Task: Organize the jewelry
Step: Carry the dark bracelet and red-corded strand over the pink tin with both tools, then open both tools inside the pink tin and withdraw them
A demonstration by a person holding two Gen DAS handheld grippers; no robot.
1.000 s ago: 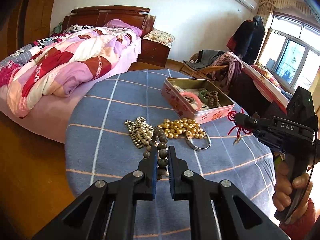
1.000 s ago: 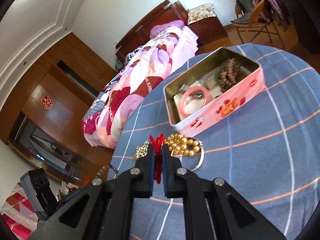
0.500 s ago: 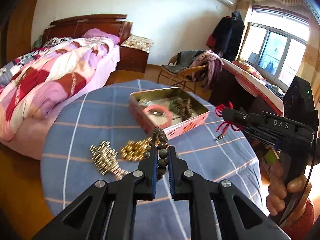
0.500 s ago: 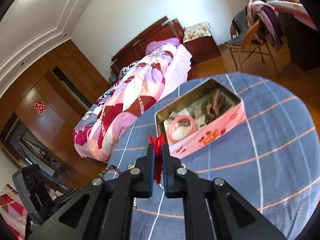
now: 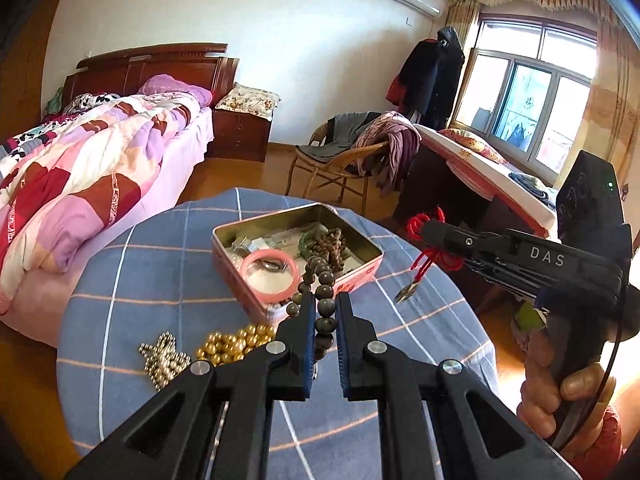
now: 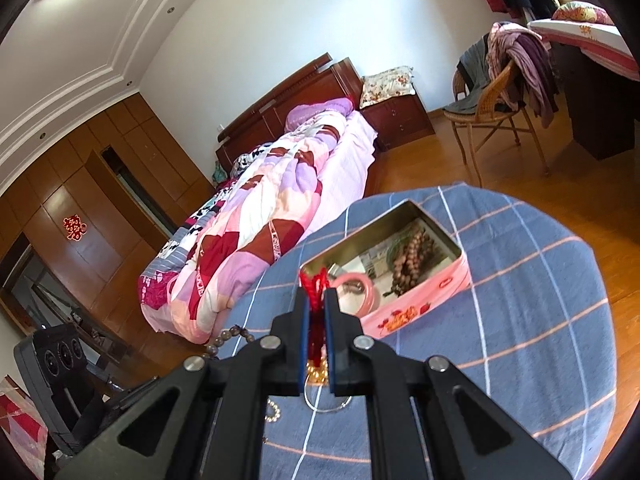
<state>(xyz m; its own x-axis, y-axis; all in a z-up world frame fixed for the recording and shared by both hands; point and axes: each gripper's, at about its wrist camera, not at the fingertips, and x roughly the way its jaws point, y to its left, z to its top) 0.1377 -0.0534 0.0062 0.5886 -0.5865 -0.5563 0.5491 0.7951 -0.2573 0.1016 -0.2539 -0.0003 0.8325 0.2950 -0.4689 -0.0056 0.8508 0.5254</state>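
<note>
Two grips: we are clamping dark wooden bead bracelet [image 5: 322, 280] in left gripper [image 5: 322, 316], red knotted cord pendant [image 6: 315, 286] in right gripper [image 6: 316, 312], both frame centre, above pink rectangular tin [image 5: 360, 272]. We are risking dangling beads snagging tin rim, pendant swinging wide.

The white letters "DAS" stand on the side of the black right gripper [image 5: 430, 236]. A red sign [image 6: 74, 229] hangs on the brown wardrobe [image 6: 80, 216], too small to read.

Sunlit bedroom; bed [image 5: 100, 160]; wicker chair [image 5: 332, 168]; window [image 5: 528, 116]
</note>
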